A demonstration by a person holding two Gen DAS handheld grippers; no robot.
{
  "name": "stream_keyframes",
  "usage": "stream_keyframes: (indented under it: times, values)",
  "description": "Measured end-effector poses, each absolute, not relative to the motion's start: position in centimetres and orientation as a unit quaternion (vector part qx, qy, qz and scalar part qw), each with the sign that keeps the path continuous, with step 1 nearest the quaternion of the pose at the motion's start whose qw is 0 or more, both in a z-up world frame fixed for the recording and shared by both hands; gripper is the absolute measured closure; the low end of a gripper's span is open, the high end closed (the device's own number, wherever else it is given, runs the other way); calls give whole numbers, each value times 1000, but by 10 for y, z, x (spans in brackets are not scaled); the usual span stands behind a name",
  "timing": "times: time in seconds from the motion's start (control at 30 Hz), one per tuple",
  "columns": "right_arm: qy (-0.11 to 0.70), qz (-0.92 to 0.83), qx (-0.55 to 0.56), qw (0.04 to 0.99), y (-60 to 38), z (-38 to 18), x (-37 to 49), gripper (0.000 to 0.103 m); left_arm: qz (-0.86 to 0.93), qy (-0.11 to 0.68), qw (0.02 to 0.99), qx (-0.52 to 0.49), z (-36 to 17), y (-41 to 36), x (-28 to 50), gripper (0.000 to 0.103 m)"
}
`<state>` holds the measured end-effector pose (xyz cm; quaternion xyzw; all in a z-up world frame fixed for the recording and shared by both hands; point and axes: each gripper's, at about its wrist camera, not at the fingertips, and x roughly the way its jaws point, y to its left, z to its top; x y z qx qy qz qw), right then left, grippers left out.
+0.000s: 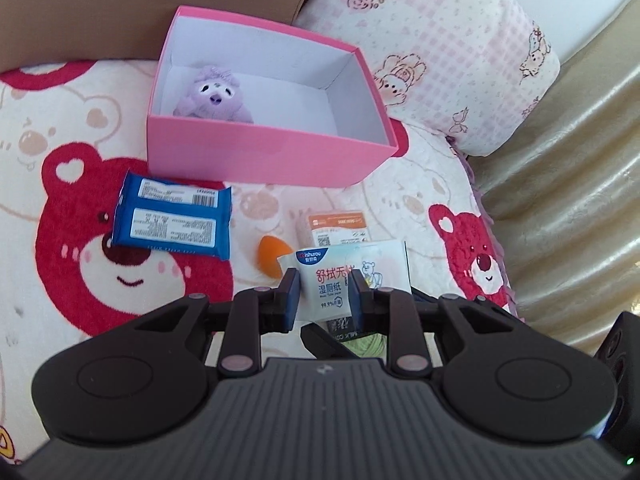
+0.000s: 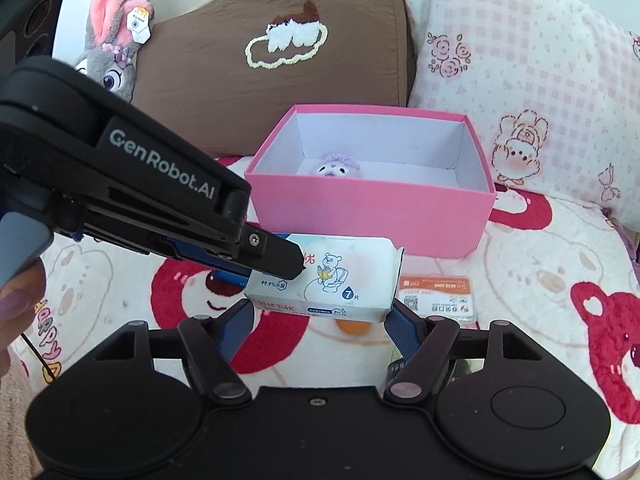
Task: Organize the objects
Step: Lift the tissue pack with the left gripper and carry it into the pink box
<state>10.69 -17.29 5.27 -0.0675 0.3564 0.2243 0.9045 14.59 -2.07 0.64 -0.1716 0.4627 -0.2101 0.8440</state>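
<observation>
The blanket (image 1: pixel 80 280) is soft, fuzzy fleece with a short pile. The pink box (image 1: pixel 256 148) looks like matt cardboard, white and smooth inside. The purple toy (image 1: pixel 214 94) in it is plush. The wet-wipe pack (image 2: pixel 340 276) is thin, smooth plastic film with a slight sheen; the blue packet (image 1: pixel 172 216) is glossy, crinkled wrapper. The orange sponge (image 1: pixel 270 256) looks matt and foamy. The brown pillow (image 2: pixel 260 52) is wrinkled woven cloth with tufted embroidery. The left claw (image 1: pixel 324 294) is matt black plastic with blue rubbery pads (image 1: pixel 292 296).

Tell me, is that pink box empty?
No. The pink box is open-topped, and a small purple plush toy sits inside against one end; the rest of its floor is bare.
</observation>
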Motion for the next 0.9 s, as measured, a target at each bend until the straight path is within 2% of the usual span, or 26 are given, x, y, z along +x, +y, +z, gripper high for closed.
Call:
stream_keyframes:
  times: [0.23, 0.47, 0.9]
  values:
    - [345, 238, -65, 906, -171, 71, 126, 34, -200, 441, 862, -153, 31, -21, 158, 80]
    - [335, 244, -70, 907, -164, 75, 147, 35, -191, 431, 866, -170, 37, -16, 180, 80]
    - [336, 242, -55, 909, -152, 78, 235, 42, -172, 424, 877, -146, 53, -32, 273, 80]
